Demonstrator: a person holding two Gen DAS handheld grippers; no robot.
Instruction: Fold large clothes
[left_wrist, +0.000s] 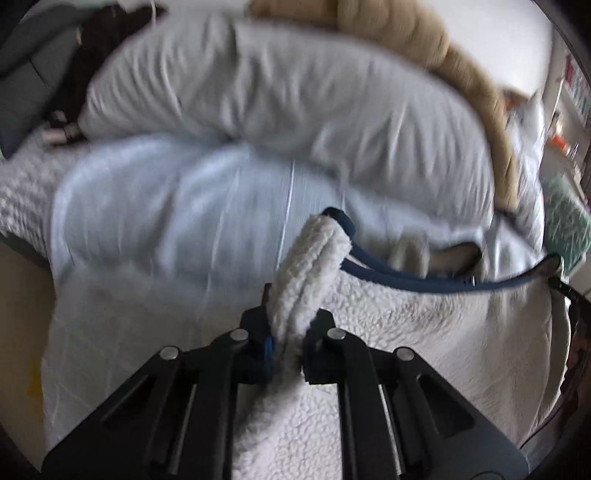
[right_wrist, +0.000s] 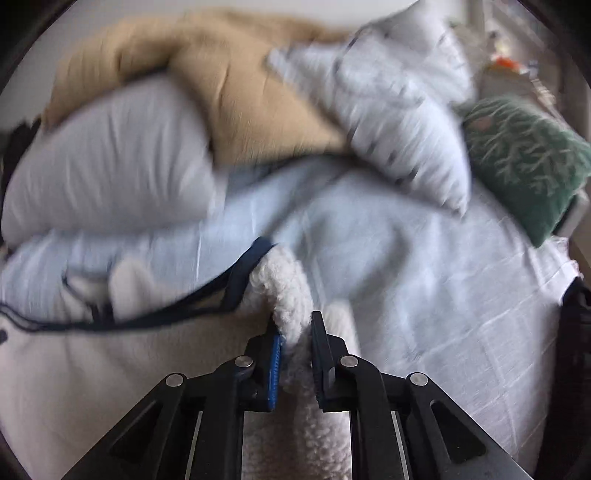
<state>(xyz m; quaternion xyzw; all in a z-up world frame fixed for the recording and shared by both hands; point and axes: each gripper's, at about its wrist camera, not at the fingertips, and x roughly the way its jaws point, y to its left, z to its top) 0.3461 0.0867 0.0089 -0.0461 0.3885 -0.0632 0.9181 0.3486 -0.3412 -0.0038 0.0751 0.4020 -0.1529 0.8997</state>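
A white fleece garment (left_wrist: 424, 332) with navy blue trim (left_wrist: 406, 275) is stretched over a bed with a pale blue sheet (left_wrist: 166, 206). My left gripper (left_wrist: 290, 317) is shut on one bunched corner of the fleece. My right gripper (right_wrist: 295, 332) is shut on the other corner of the fleece garment (right_wrist: 110, 369), with the navy trim (right_wrist: 236, 280) running off to the left between the two. Both views are blurred by motion.
A large grey-white pillow (left_wrist: 277, 85) and a tan blanket (left_wrist: 424, 40) lie at the back of the bed. A second white pillow (right_wrist: 399, 122) and a green patterned cushion (right_wrist: 524, 155) lie at the right. Shelves stand beyond the bed's right edge.
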